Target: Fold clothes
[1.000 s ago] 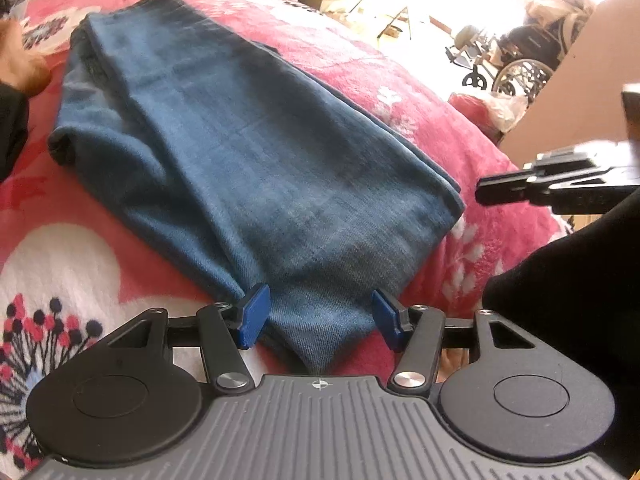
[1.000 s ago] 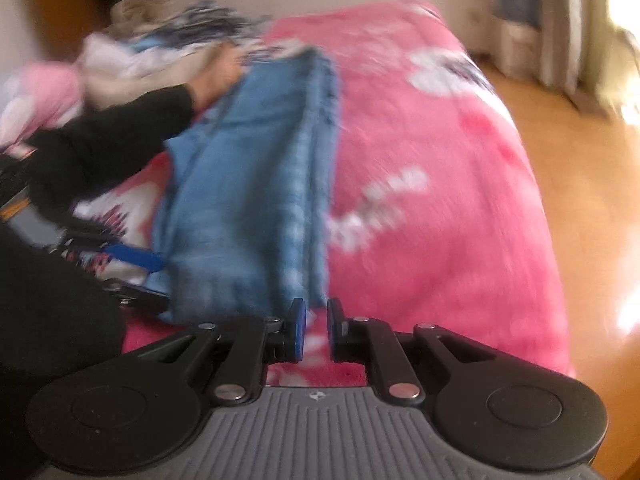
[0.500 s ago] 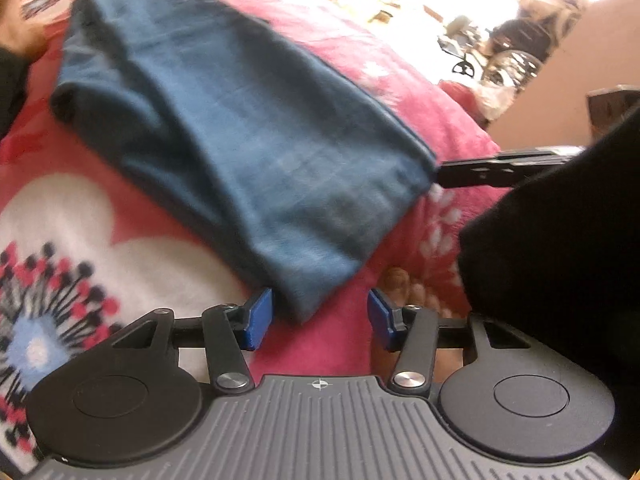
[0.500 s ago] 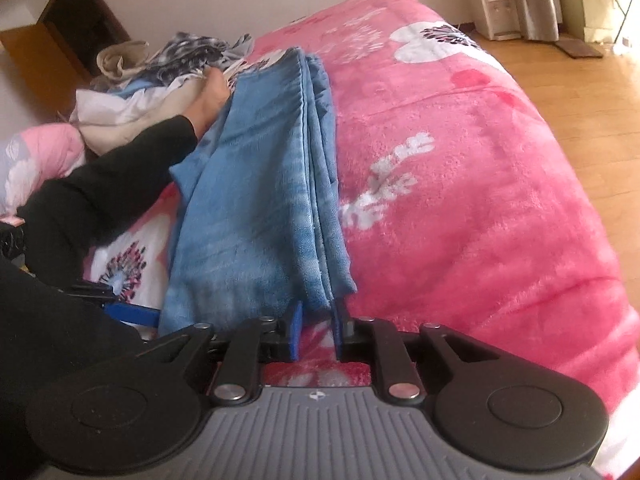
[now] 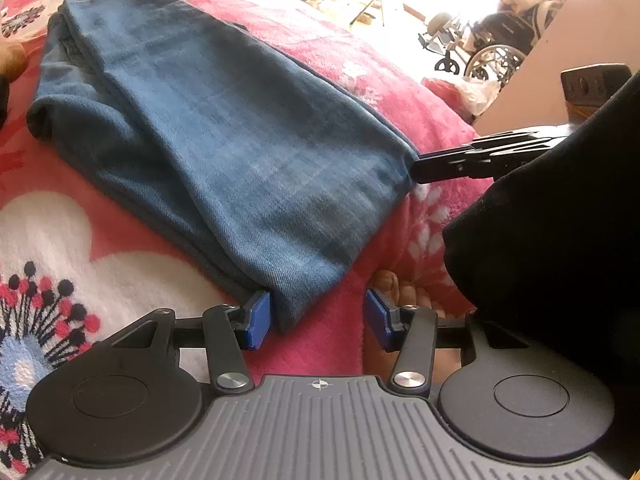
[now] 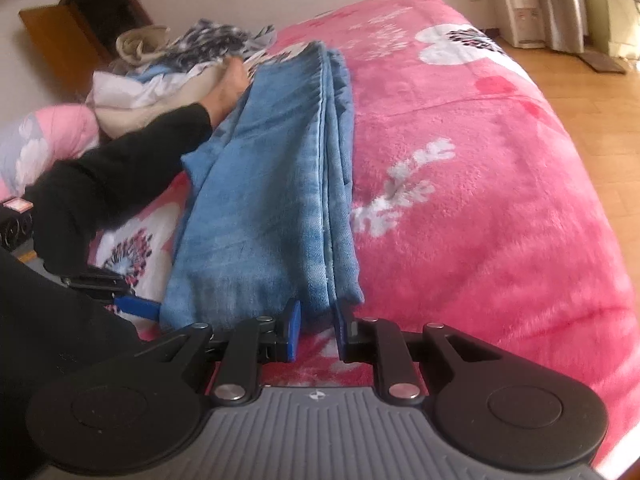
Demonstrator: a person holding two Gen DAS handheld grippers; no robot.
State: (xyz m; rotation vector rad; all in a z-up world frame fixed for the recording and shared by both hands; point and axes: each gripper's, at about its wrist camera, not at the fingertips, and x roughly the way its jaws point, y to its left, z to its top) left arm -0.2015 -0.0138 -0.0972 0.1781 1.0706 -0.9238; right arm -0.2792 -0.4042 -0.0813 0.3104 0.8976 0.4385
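Through the left wrist I see my left gripper (image 5: pixel 318 316) spread wide at the near corner of the folded jeans (image 5: pixel 224 136) lying on the pink blanket (image 5: pixel 328 44), while through the right wrist my right gripper (image 6: pixel 317 330) stands slightly parted at their hem edge, gripping nothing.

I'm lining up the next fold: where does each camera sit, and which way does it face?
Left wrist: on the left gripper, open at one near corner of the folded blue denim jeans, facing the bright doorway; black sleeve alongside.
Right wrist: on the right gripper, open at the other near corner, facing along the pink floral blanket; bare foot visible.
Shared: jeans, blanket, each other's gripper.
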